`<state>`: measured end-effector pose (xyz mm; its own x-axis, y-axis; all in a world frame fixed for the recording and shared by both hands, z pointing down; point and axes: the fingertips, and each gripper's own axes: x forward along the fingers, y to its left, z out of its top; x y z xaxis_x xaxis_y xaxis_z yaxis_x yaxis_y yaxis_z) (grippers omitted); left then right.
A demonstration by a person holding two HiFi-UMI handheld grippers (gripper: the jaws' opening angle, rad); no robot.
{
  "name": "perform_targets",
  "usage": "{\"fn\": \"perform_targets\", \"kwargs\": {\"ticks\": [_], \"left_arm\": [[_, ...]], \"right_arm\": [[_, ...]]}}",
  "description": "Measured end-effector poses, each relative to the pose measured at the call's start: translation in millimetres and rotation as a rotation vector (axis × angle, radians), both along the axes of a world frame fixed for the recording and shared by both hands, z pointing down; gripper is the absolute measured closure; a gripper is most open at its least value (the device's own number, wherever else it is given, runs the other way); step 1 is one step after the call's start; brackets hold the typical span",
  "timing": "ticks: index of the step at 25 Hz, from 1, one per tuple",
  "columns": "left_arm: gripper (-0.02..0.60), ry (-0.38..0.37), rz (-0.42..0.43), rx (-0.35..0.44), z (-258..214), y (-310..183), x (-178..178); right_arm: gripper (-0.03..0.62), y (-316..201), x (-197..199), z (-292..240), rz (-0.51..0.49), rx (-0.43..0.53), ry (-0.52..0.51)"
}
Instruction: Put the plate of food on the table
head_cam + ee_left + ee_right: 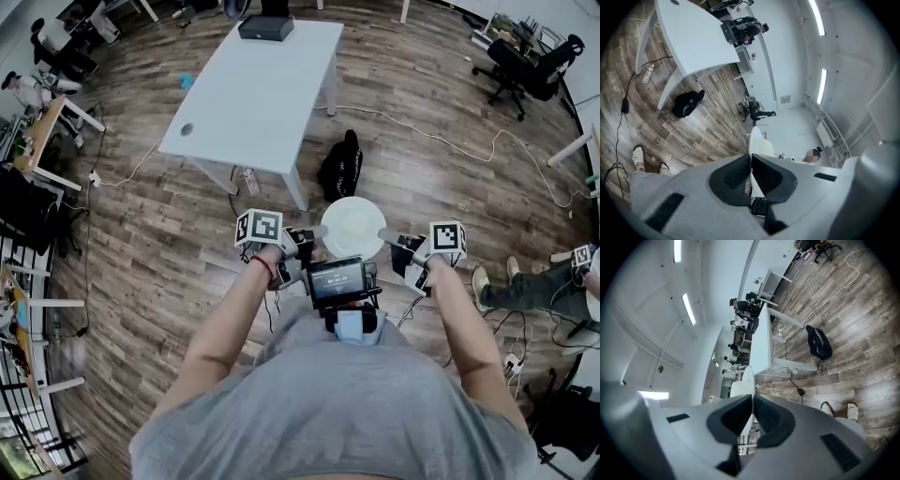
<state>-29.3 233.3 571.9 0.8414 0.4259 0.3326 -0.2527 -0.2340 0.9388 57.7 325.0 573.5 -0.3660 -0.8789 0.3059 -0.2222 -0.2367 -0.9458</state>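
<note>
A round white plate [353, 228] with pale food on it hangs in the air in front of the person, over the wood floor. My left gripper [317, 232] is shut on the plate's left rim and my right gripper [384, 235] is shut on its right rim. In the left gripper view the plate [758, 145] shows edge-on between the closed jaws; the right gripper view shows the same plate [744, 380] edge-on. The white table [255, 86] stands ahead, further off, with its top bare except a black box [265, 27] at its far end.
A black bag [342, 166] lies on the floor by the table's near right leg. A water bottle [249, 180] lies under the table. White cables [441, 141] run across the floor to the right. A seated person's leg [525, 286] is at right; office chairs [530, 64] stand far right.
</note>
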Motion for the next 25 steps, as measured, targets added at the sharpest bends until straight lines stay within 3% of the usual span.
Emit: {"fn": "perform_targets", "kwargs": {"ticks": [25], "left_arm": [[0.552,0.009,-0.016,-0.015,0.4,0.2,1.2]], "right_arm": [[0.554,-0.1,2.0,2.4,0.022,-0.004,-0.034]]}}
